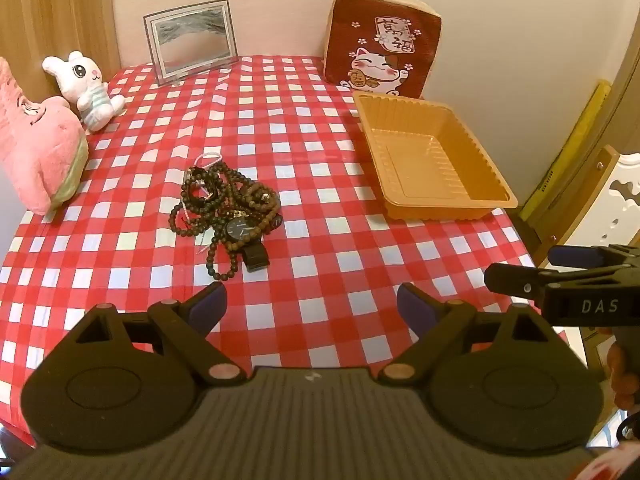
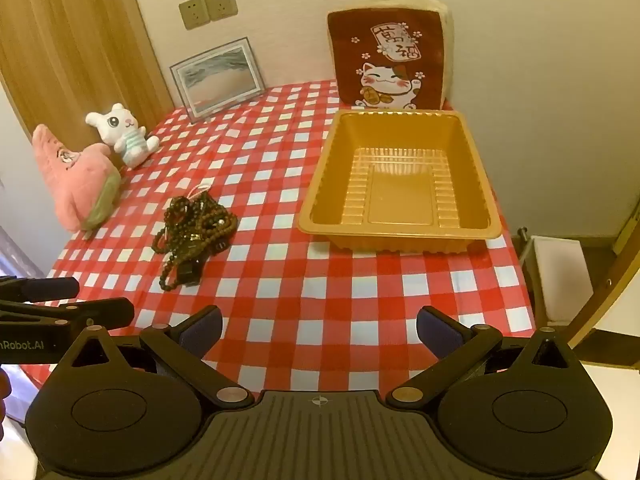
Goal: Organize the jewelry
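Note:
A tangled pile of dark bead bracelets [image 1: 224,208] with a black wristwatch [image 1: 245,236] lies on the red-and-white checked tablecloth [image 1: 312,264]; the pile also shows in the right wrist view [image 2: 192,232]. An empty orange plastic tray [image 1: 432,160] sits to its right, also in the right wrist view [image 2: 400,184]. My left gripper [image 1: 312,308] is open and empty, low over the cloth in front of the pile. My right gripper [image 2: 320,328] is open and empty, in front of the tray. Each gripper shows at the edge of the other's view.
A pink plush [image 1: 36,140] and a white bunny plush [image 1: 88,84] sit at the left. A framed picture [image 1: 192,40] and a red lucky-cat cushion [image 1: 380,44] lean on the back wall. The table's right edge drops off near a white chair [image 1: 616,200].

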Available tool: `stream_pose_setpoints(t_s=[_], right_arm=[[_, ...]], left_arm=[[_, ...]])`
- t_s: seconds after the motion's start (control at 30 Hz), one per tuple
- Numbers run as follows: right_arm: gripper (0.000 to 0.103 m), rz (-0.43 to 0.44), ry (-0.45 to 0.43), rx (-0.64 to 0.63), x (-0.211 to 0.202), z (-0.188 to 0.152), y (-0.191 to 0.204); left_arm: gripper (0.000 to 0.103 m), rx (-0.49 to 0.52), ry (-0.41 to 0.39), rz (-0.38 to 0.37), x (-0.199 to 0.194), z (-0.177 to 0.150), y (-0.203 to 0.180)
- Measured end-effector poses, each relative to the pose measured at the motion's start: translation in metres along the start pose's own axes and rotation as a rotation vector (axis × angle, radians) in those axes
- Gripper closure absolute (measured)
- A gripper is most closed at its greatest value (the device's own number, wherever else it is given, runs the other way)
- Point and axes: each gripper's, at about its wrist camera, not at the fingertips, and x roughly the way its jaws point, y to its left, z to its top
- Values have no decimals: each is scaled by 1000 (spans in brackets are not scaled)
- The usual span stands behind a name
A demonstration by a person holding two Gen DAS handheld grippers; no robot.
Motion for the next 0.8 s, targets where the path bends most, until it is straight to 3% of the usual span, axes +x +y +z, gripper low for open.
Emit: stream_pose_setpoints(t_s=[0.8], right_arm=[[0,-8,6,-5,5,1,3]], left_arm=[[12,1,5,-1,0,0,0]])
